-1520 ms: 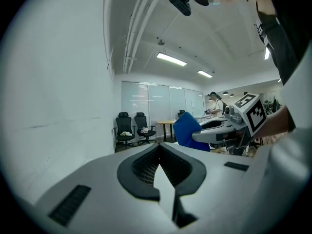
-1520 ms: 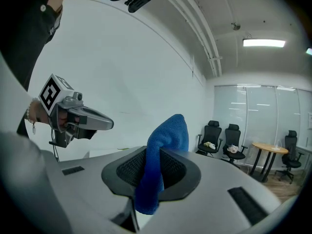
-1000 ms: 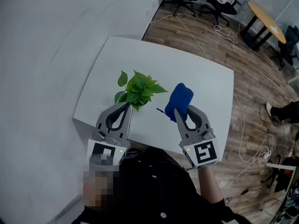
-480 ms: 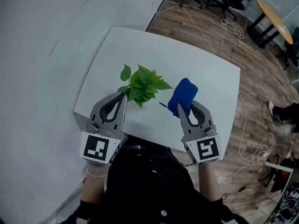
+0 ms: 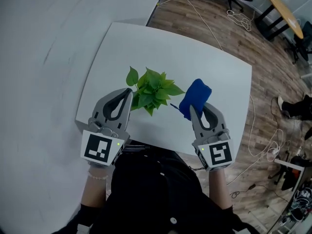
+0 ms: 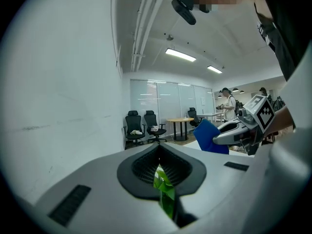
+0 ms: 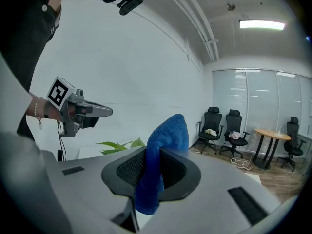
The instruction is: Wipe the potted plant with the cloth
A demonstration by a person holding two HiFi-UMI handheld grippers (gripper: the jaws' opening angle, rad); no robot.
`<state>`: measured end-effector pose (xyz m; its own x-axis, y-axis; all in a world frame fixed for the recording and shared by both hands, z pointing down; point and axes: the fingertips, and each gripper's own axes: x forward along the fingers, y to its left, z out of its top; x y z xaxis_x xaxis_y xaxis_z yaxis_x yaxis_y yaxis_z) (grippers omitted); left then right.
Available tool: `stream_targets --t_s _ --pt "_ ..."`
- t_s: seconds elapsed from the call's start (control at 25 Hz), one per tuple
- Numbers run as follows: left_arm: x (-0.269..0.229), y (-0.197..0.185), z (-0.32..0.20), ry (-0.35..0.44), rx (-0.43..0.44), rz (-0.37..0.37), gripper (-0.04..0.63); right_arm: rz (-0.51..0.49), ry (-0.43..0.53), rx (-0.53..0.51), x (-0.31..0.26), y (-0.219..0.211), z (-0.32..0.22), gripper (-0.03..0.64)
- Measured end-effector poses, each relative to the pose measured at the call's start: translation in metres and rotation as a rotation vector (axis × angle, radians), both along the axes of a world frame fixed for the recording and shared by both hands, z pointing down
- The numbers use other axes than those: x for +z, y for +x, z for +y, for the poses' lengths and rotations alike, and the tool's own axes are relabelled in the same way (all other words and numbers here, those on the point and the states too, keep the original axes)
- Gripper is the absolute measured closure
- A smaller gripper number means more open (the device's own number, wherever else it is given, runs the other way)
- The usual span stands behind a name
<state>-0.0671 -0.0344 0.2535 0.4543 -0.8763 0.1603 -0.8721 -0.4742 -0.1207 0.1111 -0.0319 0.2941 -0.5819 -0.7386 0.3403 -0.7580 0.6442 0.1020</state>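
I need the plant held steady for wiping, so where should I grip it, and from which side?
Probably an outer leaf on the near left edge of the plant, from the left, as the left gripper has it. The leaves fan outward and hide the pot, and the cloth sits on the right.

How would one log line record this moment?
left claw: shut on plant leaf | right claw: shut on blue cloth | blue cloth: beside potted plant

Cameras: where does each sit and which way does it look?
Head view: on the person's head, steeply down onto white table, leafy green potted plant, both forearms.
Left gripper view: along left gripper, shut on a green leaf.
Right gripper view: along right gripper, shut on a blue terry cloth.
Shared: each gripper view shows the other gripper.
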Motion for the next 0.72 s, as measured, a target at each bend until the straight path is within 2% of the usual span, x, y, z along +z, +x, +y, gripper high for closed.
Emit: stream_targets --t_s 0.56,0.72 --pt "0.034 -0.035 -0.012 -0.056 -0.025 0.025 0.581 0.056 -0.108 0.048 0.046 -0.005 -0.008 0.523" --pt "0.046 -0.039 -0.01 -0.123 -0.033 0.02 0.581 0.057 -0.145 0.035 0.065 -0.006 -0.006 0.523"
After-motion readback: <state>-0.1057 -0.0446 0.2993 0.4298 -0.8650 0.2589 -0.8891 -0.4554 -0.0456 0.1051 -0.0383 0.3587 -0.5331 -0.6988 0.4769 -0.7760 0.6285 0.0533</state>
